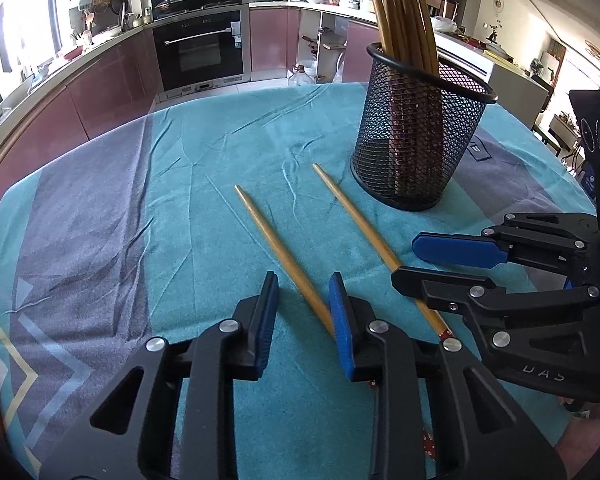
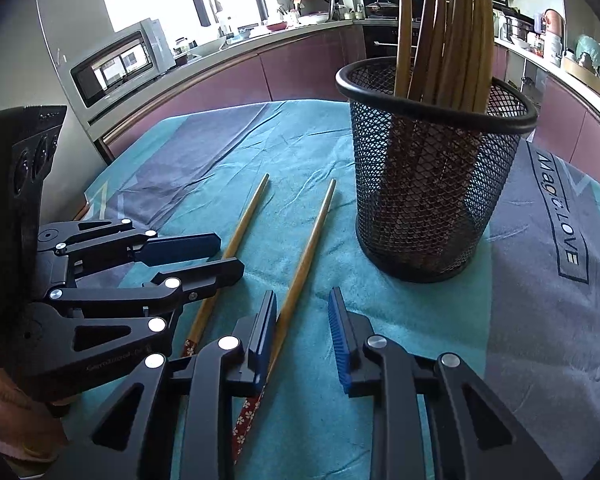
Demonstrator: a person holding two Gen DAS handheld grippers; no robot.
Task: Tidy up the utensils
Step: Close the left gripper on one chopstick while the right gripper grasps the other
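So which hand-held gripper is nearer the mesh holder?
Right. The right hand-held gripper sits just before the mesh holder; the left hand-held gripper is one chopstick farther away.

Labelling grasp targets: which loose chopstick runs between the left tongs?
The chopstick farther from the mesh holder; its thick end lies between the left tongs. The other chopstick, nearer that holder, leads to the right tongs.

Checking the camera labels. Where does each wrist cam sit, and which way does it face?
Left wrist: on the left gripper, aimed forward and down over its open jaws at two chopsticks and the mesh holder; right gripper at right.
Right wrist: on the right gripper, similar downward aim, own jaws open; left gripper at left, a hand below it.
Shared: chopsticks, mesh holder, teal cloth.
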